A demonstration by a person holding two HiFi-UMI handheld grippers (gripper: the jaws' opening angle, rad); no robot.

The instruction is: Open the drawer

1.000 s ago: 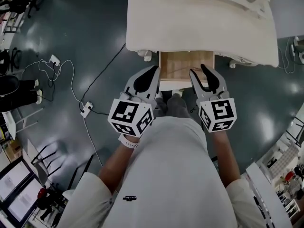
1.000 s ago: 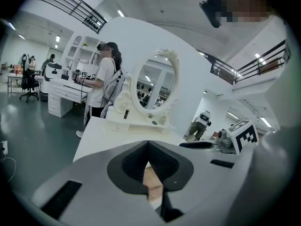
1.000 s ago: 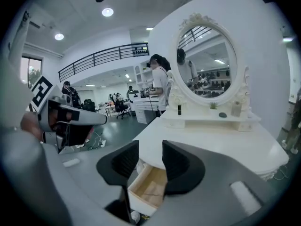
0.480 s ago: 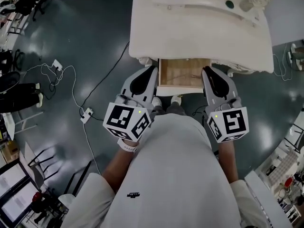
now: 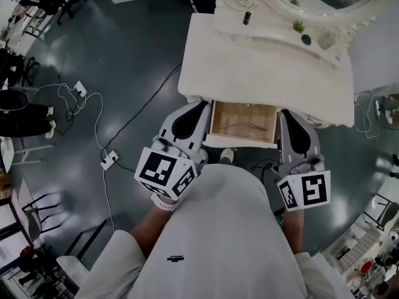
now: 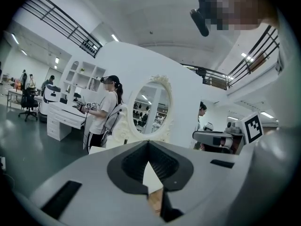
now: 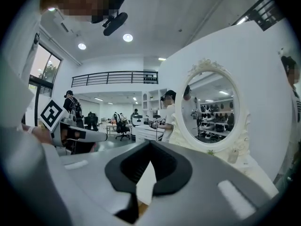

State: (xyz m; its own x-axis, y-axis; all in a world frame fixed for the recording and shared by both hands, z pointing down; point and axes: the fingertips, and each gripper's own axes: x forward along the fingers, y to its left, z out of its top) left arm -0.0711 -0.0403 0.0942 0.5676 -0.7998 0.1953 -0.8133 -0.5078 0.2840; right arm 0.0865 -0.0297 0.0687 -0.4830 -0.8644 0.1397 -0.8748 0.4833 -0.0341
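A white dressing table [image 5: 268,73] with an oval mirror [image 7: 214,109] stands in front of me. Its drawer [image 5: 240,141] is pulled out and shows a wooden bottom. My left gripper [image 5: 204,104] hangs just left of the drawer, jaws shut and empty; its tips [image 6: 148,142] meet in the left gripper view. My right gripper [image 5: 287,113] is just right of the drawer. Its jaws have just been closing and now meet [image 7: 150,142] with nothing between them. Neither gripper touches the drawer.
Small bottles and a plant [image 5: 299,27] sit on the table's raised shelf. Cables and a power strip [image 5: 109,161] lie on the dark floor at left. Another person [image 6: 106,112] with grippers stands beyond the table. Desks and chairs line the far left.
Both grippers have risen beside the open drawer. The right gripper's jaws, wide apart a second ago, have come together. The drawer stays pulled out.
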